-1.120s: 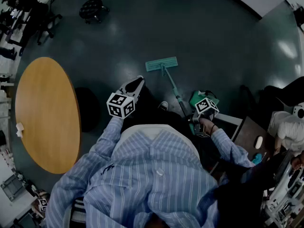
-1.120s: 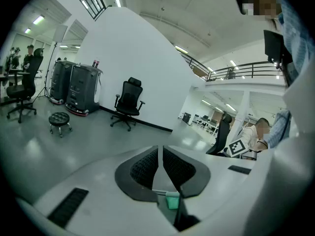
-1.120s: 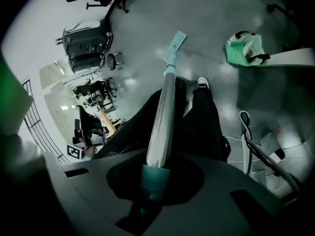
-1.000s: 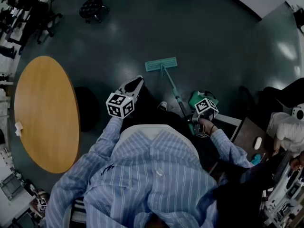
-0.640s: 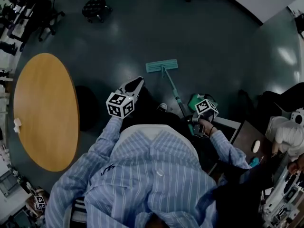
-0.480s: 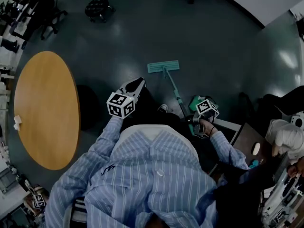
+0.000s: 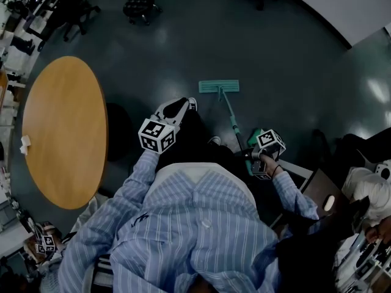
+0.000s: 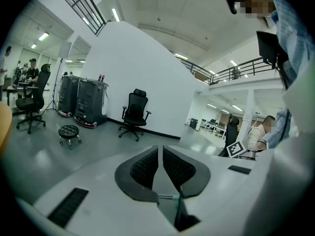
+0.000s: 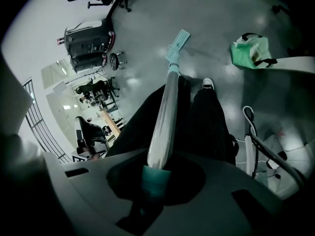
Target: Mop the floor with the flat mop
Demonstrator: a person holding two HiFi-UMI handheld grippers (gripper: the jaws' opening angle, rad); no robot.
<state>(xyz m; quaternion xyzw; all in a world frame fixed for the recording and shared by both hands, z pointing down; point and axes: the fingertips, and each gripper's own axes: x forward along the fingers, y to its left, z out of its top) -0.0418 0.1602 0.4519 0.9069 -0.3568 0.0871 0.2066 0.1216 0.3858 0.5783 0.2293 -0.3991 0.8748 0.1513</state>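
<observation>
The flat mop's teal head (image 7: 219,86) lies on the dark grey floor ahead of my feet. Its handle (image 7: 233,122) slants back to my right gripper (image 7: 248,154), which is shut on it near the teal grip. In the right gripper view the silver handle (image 9: 165,113) runs from the jaws out to the mop head (image 9: 177,44), past my dark trouser legs and a shoe. My left gripper (image 7: 182,104) hangs free over the floor left of the mop. Its black pads (image 8: 146,165) stand almost together with nothing between them.
A round wooden table (image 7: 61,133) stands to the left and a black stool (image 7: 139,6) at the far side. A green bag (image 9: 251,48) sits on the floor right of the mop. An office chair (image 8: 134,113), black cabinets (image 8: 83,102) and seated people line the room's edges.
The mop head has slid a little to the right and turned more level, and my right gripper has shifted right with the handle. The left gripper keeps its pose.
</observation>
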